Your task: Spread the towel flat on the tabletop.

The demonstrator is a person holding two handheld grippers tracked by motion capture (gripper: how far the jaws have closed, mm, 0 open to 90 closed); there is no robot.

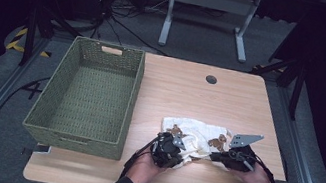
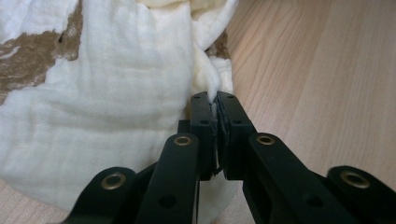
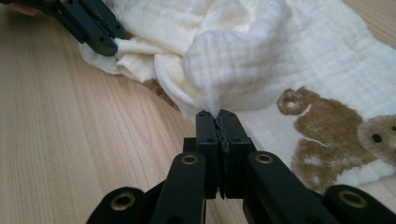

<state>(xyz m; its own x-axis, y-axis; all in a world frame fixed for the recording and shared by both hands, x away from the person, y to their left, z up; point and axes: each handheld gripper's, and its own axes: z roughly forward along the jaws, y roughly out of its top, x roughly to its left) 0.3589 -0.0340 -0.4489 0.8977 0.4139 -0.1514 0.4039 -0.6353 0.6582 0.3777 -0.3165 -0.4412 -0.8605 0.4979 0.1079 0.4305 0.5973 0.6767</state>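
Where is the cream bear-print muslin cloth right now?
In the high view, the cream bear-print muslin cloth lies crumpled on the light wooden table, near its front edge, right of the green woven basket.

The high view is lit from above: the table is evenly bright, while the floor and room around it fall into deep darkness. Detail there is soft and slightly grainy. Both gripper views are bright and diffuse, with faint shadows in the folds of the cloth. The nearest black jaw parts at the bottom edge are blurred; no glare appears.
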